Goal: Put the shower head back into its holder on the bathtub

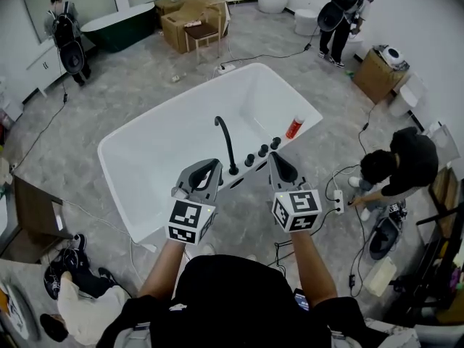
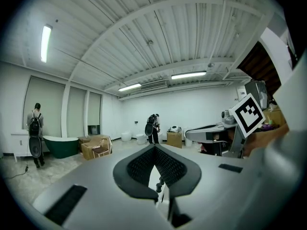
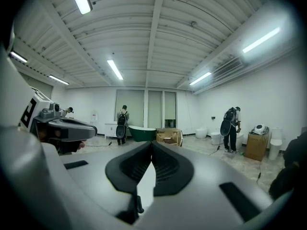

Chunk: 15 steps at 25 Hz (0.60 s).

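Note:
The white bathtub (image 1: 138, 216) lies slantwise on the grey floor in the head view. On its near rim stand a black curved faucet (image 1: 226, 145) and three black knobs (image 1: 262, 151). A red bottle (image 1: 293, 127) rests on the rim's right corner. I cannot pick out a shower head or its holder. My left gripper (image 1: 215, 167) and right gripper (image 1: 275, 158) hover side by side just above the near rim, either side of the knobs. Both point about level. The left gripper (image 2: 154, 148) is shut with nothing in it, and so is the right gripper (image 3: 152, 143).
A person (image 1: 402, 162) crouches right of the tub by a power strip (image 1: 338, 200) and floor cables. Two others stand at far left (image 1: 65, 35) and far right (image 1: 341, 13). Cardboard boxes (image 1: 192, 17) and a dark green tub (image 1: 119, 26) stand beyond. Someone (image 1: 80, 296) sits at lower left.

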Each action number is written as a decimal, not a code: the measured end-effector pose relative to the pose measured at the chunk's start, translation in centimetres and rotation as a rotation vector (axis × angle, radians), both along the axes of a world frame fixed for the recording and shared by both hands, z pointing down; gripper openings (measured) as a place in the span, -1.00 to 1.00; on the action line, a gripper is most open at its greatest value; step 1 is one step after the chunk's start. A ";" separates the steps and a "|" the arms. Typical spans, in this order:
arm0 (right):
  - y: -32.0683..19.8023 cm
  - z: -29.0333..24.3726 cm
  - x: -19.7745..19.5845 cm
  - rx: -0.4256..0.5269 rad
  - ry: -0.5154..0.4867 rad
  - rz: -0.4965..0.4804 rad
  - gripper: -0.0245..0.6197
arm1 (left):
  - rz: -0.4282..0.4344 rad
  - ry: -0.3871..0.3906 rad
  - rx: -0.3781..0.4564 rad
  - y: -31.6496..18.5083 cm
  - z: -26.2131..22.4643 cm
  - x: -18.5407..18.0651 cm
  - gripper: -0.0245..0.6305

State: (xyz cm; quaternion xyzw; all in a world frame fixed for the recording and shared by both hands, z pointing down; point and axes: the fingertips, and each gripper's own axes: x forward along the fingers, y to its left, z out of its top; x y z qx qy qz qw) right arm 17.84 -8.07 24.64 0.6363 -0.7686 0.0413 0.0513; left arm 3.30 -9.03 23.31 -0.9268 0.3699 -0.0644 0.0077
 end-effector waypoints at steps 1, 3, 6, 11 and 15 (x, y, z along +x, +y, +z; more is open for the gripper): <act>0.1 -0.2 0.0 0.004 -0.002 -0.003 -0.85 | -0.002 -0.001 0.002 0.1 -0.2 0.1 -0.89; 0.3 -0.6 0.0 0.010 0.000 -0.008 -0.85 | -0.003 -0.002 0.005 0.3 -0.3 0.3 -0.89; 0.5 -0.9 0.1 0.020 -0.002 -0.011 -0.85 | -0.004 -0.004 0.009 0.5 -0.4 0.5 -0.89; 0.6 -1.3 0.4 0.033 -0.010 -0.009 -0.85 | -0.009 -0.006 0.011 0.7 -0.5 0.7 -0.89; 0.6 -1.4 0.6 0.036 -0.017 -0.006 -0.85 | -0.011 -0.007 0.013 0.7 -0.8 0.9 -0.89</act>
